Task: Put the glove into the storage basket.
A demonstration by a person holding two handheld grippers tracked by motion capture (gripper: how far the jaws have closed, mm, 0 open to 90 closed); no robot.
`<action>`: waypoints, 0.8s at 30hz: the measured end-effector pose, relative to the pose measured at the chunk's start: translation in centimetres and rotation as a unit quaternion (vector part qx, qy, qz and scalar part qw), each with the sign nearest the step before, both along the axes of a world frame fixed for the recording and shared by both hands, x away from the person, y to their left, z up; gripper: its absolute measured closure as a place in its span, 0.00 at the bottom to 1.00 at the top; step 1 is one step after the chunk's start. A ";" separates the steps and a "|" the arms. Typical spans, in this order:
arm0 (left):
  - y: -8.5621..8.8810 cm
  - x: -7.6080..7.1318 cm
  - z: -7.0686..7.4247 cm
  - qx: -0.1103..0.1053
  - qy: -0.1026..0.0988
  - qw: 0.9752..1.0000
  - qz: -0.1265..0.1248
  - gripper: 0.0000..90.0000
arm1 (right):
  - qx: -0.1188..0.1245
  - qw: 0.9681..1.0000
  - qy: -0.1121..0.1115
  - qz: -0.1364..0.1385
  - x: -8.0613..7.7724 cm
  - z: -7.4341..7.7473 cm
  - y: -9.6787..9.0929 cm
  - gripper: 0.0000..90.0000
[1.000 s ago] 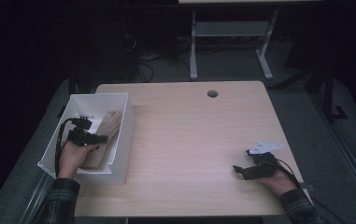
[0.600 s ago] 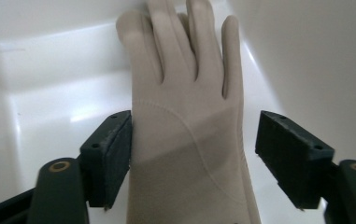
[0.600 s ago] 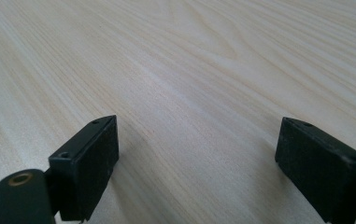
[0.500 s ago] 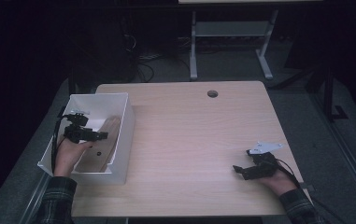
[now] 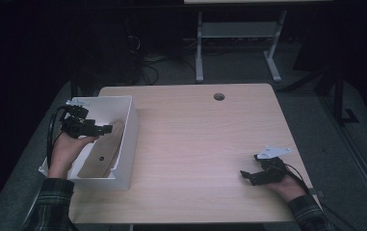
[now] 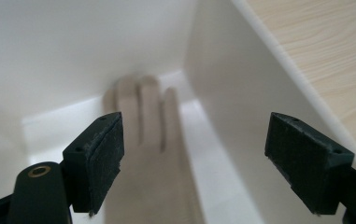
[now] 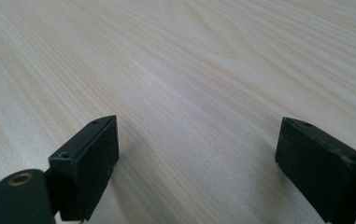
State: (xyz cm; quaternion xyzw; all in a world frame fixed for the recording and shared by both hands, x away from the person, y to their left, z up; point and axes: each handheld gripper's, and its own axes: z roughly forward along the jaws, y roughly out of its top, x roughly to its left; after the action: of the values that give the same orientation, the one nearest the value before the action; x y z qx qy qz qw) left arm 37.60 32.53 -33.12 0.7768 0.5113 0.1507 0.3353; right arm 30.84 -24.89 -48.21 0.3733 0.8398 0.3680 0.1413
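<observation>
In the high view, one white bin sits at the counter's left edge, and one tan, hand-shaped wooden piece lies inside it, leaning against the wall nearest the counter's middle. The left gripper hangs above the bin with its jaws apart and nothing between them; they have just been opening, so I judge the drop-off step as finished, with the piece resting in the bin. The right gripper rests on the bare wood near the counter's near right corner, well apart from the bin. In the left gripper view, the two black pads stand wide, and between them, farther down, the blurred tan piece lies on the bin's white floor, its finger-like end toward a far corner; the bin's wall rises at the right with the counter's wood beyond it. In the right gripper view, that gripper's pads also stand apart over bare wood grain, holding nothing. The next move, as I judge it, calls for lifting the left gripper clear of the bin's rim without catching the wall. Count: two grippers, one bin, one wooden piece.
</observation>
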 end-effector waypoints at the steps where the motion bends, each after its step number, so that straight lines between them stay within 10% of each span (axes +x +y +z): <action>1: -0.5 -0.1 0.4 0.001 -0.004 1.000 -0.006 0.21 | 0.000 1.000 0.000 0.000 0.0 0.0 0.0 0.14; 24: -11.1 -1.9 3.3 -0.041 -0.036 0.992 -0.116 0.22 | 0.000 1.000 -0.001 0.001 0.0 0.0 0.0 0.14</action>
State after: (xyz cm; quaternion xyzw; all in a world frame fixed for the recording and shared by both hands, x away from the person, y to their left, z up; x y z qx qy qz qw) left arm 35.74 21.42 -29.79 0.8105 0.4111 0.1182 0.4001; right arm 30.86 -24.88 -48.21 0.3725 0.8399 0.3686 0.1415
